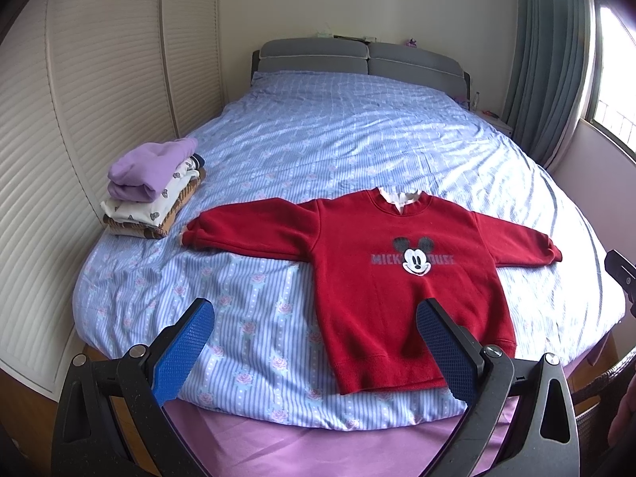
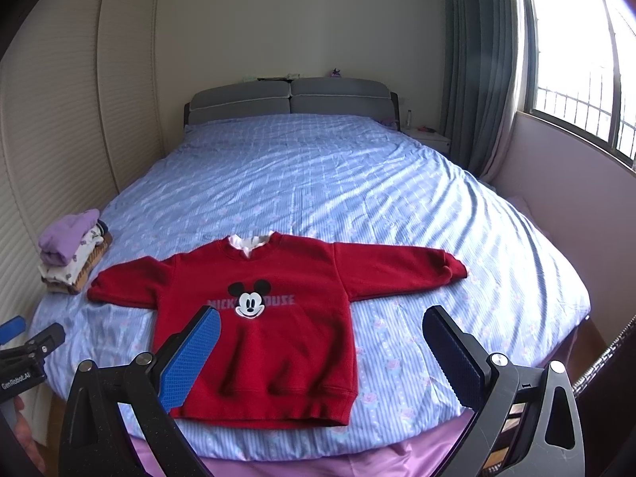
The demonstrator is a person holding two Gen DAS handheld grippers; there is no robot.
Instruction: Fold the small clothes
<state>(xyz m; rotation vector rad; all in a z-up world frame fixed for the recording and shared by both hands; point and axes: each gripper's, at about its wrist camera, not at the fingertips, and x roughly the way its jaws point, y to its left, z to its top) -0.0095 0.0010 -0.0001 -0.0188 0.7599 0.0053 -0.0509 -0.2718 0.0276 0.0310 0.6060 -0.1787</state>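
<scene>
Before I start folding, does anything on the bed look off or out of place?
Nothing stands out. The red sweatshirt lies flat, face up, sleeves spread, near the foot of the bed. The folded stack sits apart at its left edge. Both grippers are open.

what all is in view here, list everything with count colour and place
sweatshirt: 1, red with mouse print, spread flat at the bed's foot, sleeves out
folded pile: 1 stack, lilac on top, white and brown below, bed's left edge
quilt: 1, blue striped floral, covering the bed
headboard: 1, grey, far end
curtain: 1, grey-green, by the window
left gripper: 1, black with blue pads, open, above the quilt
right gripper: 1, same, open, above the sweatshirt
</scene>
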